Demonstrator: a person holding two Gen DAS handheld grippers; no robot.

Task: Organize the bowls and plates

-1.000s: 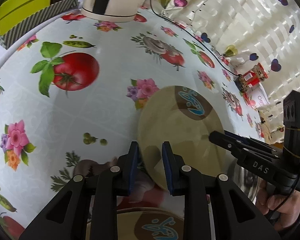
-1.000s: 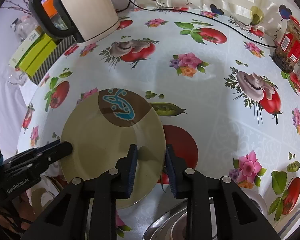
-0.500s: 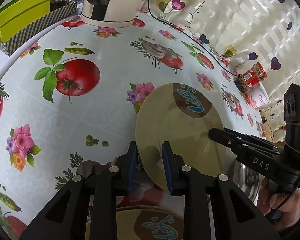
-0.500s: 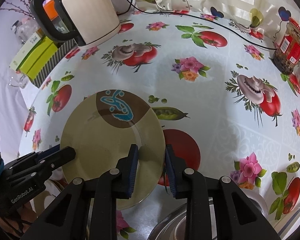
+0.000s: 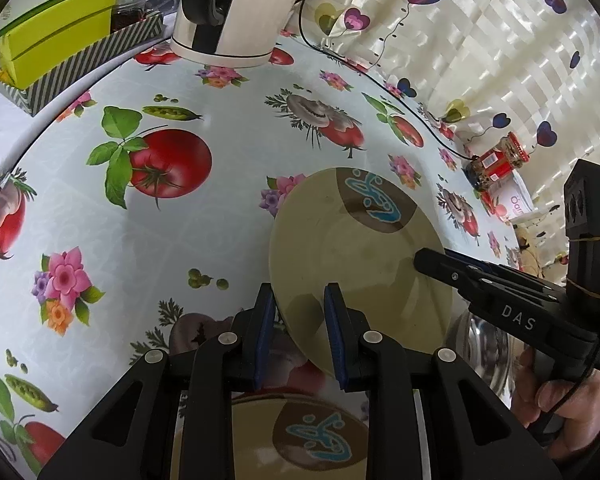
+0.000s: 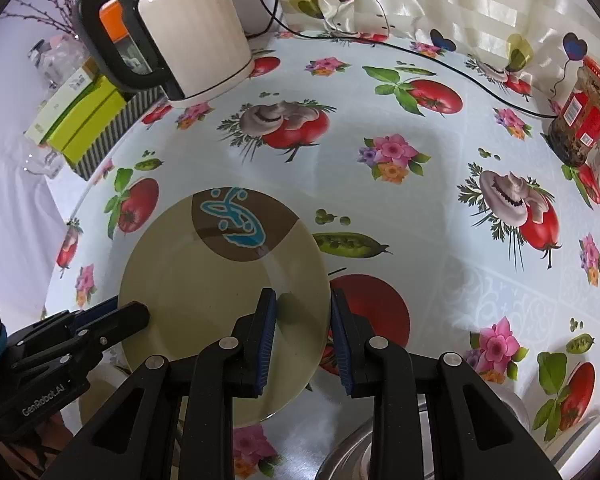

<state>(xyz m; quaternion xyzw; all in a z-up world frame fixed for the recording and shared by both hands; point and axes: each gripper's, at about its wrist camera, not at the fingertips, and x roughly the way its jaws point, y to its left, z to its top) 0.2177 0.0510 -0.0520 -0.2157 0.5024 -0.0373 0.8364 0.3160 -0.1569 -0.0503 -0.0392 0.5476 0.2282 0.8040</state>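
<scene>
Olive-green glaze is covering the plate (image 5: 352, 264) that both tools are holding tilted above the desk (image 5: 203, 216), its brown patch with a blue squiggle sitting toward the upper edge. In the left wrist view the plate is sitting at centre right of the frame, and the left tool (image 5: 297, 328) is gripping its lower left rim, the blue pads (image 5: 264, 332) standing narrow with the rim between them. The right tool (image 5: 424, 260) is reaching in from the right edge of that frame, its tip lying on the plate's right rim, with a hand (image 5: 556, 404) wrapping the handle at lower right. In the right wrist view the same plate (image 6: 219, 292) is lying at lower left of centre, and the right tool (image 6: 303, 332) is clamping its right rim, jaws narrow around the edge. The left tool (image 6: 139, 314) is coming in from the left edge there, touching the plate's left rim. A second plate (image 5: 300, 436) with the same pattern is lying flat at the bottom centre of the left wrist view, below the raised one. A shiny metal bowl (image 5: 484, 352) is showing at lower right, partly hidden behind the right tool. A cream kettle (image 6: 187, 36) is standing at the upper left of the right wrist view, and a red-labelled jar (image 6: 584, 120) is standing at the right edge.
</scene>
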